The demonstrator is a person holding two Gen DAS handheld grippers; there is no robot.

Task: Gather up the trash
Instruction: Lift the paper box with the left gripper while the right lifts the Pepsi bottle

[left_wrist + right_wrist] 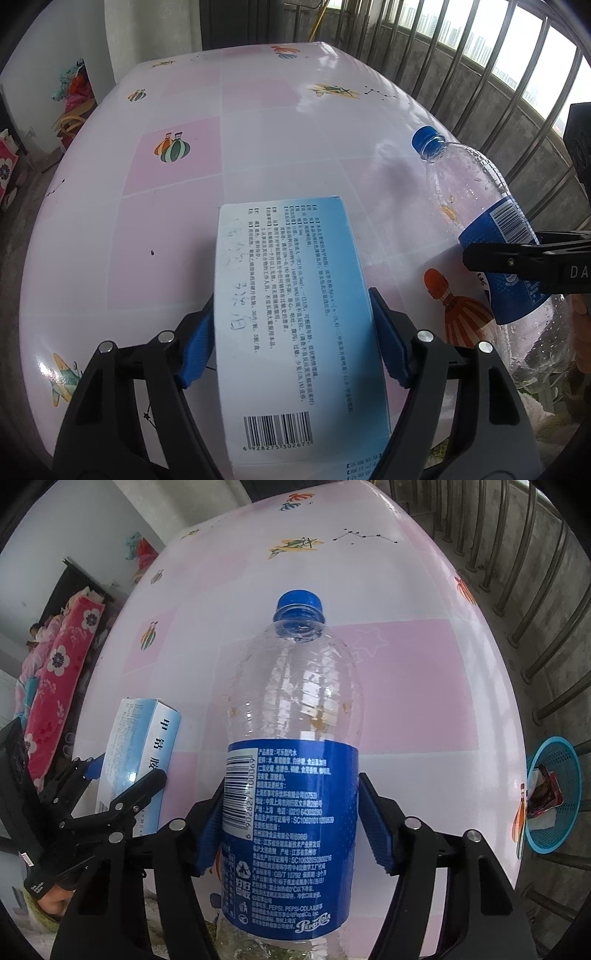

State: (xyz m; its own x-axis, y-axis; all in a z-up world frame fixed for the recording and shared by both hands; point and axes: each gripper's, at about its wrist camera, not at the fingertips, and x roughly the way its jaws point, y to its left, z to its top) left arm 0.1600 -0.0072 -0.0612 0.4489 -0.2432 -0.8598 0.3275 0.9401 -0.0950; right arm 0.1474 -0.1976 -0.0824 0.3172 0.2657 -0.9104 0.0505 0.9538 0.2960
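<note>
A: Item one?
B: Left gripper [291, 332] is pinching the medicine box [295, 306], holding it above the table [184, 229], left of the bottle.
A: Item two?
B: Right gripper [290, 825] is clamping the empty plastic bottle [295, 738] at its blue label, cap pointing away.
A: Item three?
B: Blue basket [570, 775] is sitting on the floor, right of the table, holding wrappers.

The worktop [258, 147] wears a glossy cloth of pink and white squares printed with balloons and insects; its surface beyond the held items looks bare
</note>
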